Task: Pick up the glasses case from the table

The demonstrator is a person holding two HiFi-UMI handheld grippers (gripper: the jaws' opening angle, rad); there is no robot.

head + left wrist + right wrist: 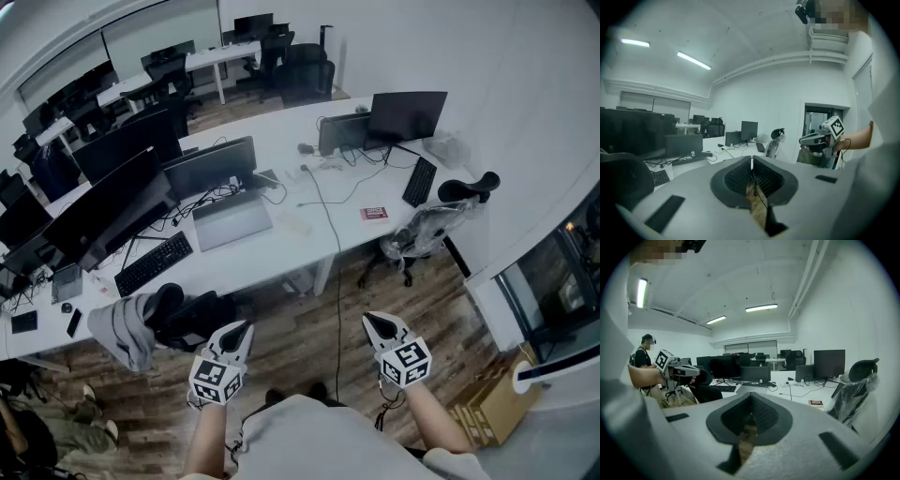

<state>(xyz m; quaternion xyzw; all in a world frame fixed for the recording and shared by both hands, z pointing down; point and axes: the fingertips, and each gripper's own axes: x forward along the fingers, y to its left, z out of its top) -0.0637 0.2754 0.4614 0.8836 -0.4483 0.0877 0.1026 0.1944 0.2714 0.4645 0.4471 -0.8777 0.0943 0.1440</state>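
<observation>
Both tools are out over the wooden floor [309, 328], short of the bench [281, 258] edge and well apart from each other.

Left tool [242, 330]: jaws together, nothing between them.

Right tool [372, 322]: jaws together too, empty.

Glasses case: we cannot pick it out with certainty from here. A pale oblong item [293, 223] that may be it lies on the white bench just right of the grey laptop [232, 220], beside a black cable [328, 220]. A small red packet [373, 213] lies further right.

Neither tool touches anything on the bench.
</observation>
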